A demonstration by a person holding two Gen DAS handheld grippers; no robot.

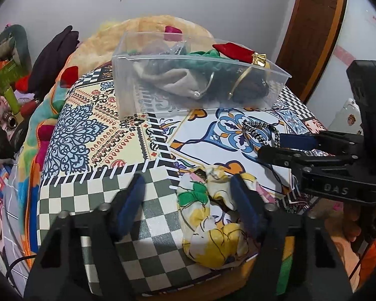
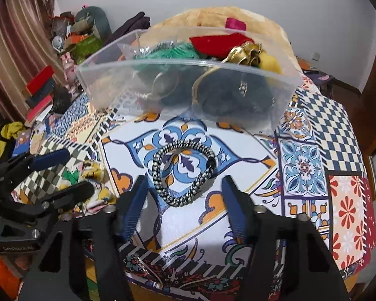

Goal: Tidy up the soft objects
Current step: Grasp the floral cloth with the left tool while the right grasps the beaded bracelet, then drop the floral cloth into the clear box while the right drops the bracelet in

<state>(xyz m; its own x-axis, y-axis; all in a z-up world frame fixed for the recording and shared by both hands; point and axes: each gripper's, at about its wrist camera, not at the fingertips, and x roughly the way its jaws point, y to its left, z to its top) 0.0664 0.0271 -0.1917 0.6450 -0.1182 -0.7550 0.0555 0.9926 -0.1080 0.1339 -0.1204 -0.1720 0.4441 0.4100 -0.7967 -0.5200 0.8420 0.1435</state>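
Observation:
A floral yellow-white-green scrunchie [image 1: 213,215] lies on the patterned cloth between the fingers of my open left gripper [image 1: 188,188], close to the right finger; it also shows in the right wrist view [image 2: 95,183]. A black-and-white braided band [image 2: 184,173] lies flat just ahead of my open right gripper [image 2: 185,188]; it also shows in the left wrist view [image 1: 260,131]. A clear plastic box [image 1: 200,75] behind holds green, red, gold and dark soft items; it also shows in the right wrist view [image 2: 188,85].
The patterned cloth [image 1: 87,130] covers a raised surface that drops off at the left. Clutter of boxes and clothes lies at far left [image 2: 42,87]. A wooden door [image 1: 313,25] stands at back right. A fuzzy beige cushion [image 1: 148,27] sits behind the box.

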